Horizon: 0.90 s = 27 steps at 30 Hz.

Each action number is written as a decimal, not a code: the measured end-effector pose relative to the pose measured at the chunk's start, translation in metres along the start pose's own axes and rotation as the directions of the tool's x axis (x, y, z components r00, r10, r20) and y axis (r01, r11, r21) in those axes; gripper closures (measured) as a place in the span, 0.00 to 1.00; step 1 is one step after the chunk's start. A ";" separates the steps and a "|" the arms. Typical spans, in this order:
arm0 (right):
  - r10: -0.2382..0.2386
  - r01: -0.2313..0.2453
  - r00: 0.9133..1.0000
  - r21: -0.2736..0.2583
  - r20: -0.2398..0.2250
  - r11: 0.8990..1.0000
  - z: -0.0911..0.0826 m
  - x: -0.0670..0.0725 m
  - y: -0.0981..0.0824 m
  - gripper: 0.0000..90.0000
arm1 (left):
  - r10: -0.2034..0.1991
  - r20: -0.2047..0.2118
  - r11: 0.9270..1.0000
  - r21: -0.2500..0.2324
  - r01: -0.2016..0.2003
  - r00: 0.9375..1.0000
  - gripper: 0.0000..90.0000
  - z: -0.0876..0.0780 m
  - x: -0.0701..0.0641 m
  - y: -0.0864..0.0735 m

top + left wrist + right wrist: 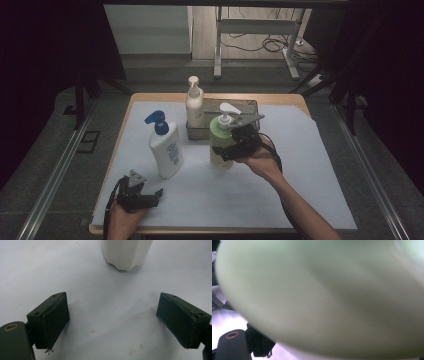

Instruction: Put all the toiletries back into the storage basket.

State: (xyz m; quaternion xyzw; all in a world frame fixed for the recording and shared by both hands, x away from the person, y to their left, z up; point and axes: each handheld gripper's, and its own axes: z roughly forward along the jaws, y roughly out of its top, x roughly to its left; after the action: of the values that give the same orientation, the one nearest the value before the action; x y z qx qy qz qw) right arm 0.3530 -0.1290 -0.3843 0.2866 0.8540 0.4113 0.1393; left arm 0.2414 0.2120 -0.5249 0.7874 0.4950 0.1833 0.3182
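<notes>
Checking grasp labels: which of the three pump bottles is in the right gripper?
The pale green bottle with the white pump, gripped by the right gripper. The blue-pump bottle and cream bottle stand free.

I am seeing the left black two-jaw gripper (pixel 150 196) lying low at the near left edge, jaws standing wide apart with nothing between them, its hand (pixel 122 220) gripping from below. The right black two-jaw gripper (pixel 227 148) is reaching in from the right on an outstretched forearm (pixel 300 210), jaws spread wide and clamping.

Left gripper (pixel 113 322) jaws wide (nothing between), white bottle (pixel 127 253) ahead.
</notes>
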 end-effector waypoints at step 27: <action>0.052 -0.048 0.995 -0.040 0.091 0.998 -0.004 -0.028 0.051 0.14 | -0.001 0.000 1.000 0.001 0.001 1.000 0.12 0.000 0.000 0.000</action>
State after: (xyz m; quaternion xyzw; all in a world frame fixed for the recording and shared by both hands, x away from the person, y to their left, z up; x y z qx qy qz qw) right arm 0.3925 -0.1235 -0.3416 0.3238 0.8314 0.4170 0.1733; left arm 0.2415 0.2121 -0.5248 0.7874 0.4953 0.1829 0.3181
